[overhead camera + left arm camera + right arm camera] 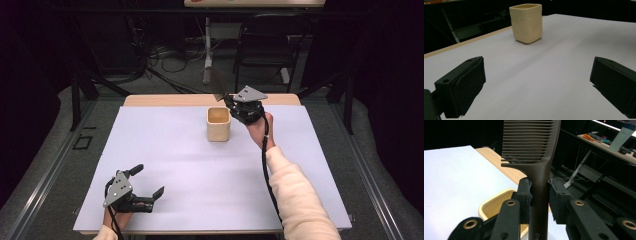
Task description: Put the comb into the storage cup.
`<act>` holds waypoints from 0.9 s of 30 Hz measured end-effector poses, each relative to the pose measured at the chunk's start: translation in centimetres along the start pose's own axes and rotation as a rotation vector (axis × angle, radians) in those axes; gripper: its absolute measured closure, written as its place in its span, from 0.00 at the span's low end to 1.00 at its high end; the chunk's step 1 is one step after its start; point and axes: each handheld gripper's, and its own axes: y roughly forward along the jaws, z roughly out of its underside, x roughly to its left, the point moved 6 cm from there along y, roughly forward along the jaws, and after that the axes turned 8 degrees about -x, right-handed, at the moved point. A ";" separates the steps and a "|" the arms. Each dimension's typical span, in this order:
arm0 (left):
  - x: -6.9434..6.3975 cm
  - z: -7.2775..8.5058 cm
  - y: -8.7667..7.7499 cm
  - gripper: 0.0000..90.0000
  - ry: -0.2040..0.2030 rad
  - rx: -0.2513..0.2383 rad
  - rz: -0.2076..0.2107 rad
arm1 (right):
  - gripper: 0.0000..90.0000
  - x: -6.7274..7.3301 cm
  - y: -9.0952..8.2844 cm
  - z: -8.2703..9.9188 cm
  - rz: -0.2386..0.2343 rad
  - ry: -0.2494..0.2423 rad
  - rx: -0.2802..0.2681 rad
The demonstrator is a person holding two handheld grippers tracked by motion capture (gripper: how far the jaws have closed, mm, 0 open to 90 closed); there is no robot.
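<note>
We've got the right claw [539,195] clamped on the handle of a dark brown comb [534,157]. In the right gripper view its long axis runs straight up between the jaws, teeth end away from the hand, teeth sticking out to the left in that view. In the high view the comb [219,85] slants up and away from the claw [231,101], towards the far edge of the worktop [165,150], just above and beside the cup [218,124]

The right gripper view gives us the detail the high view lacks: smooth moulded plastic, a row of thin parallel teeth, embossed lettering low on the handle, too cut off to read. It also puts the cup's [496,205] open rim right below the jaws. The high view gives us the layout: cup near the far middle of the white sheet, left claw [147,182] well apart at the near left corner

The left gripper view looks along the sheet at the cup [526,22]: cream, matte, squarish with rounded corners, slightly dimpled walls, standing upright. The left claw [537,85] is spread wide with nothing between its jaws, black blocky pads low over the sheet
</note>
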 end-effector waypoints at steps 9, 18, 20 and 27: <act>0.0 0.0 0.0 0.00 -0.002 0.001 -0.001 | 0.81 0.0 0.1 -0.5 -0.001 -0.005 -0.029; 0.0 0.0 0.0 0.00 0.002 -0.001 -0.001 | 0.81 0.1 0.4 -1.3 -0.003 -0.019 -0.055; 0.0 0.0 0.0 0.00 0.003 -0.002 0.000 | 0.81 0.1 0.4 -1.4 -0.003 -0.022 -0.055; 0.0 0.0 -0.1 0.00 0.001 -0.002 -0.003 | 0.81 0.2 0.8 -1.4 0.000 -0.020 -0.068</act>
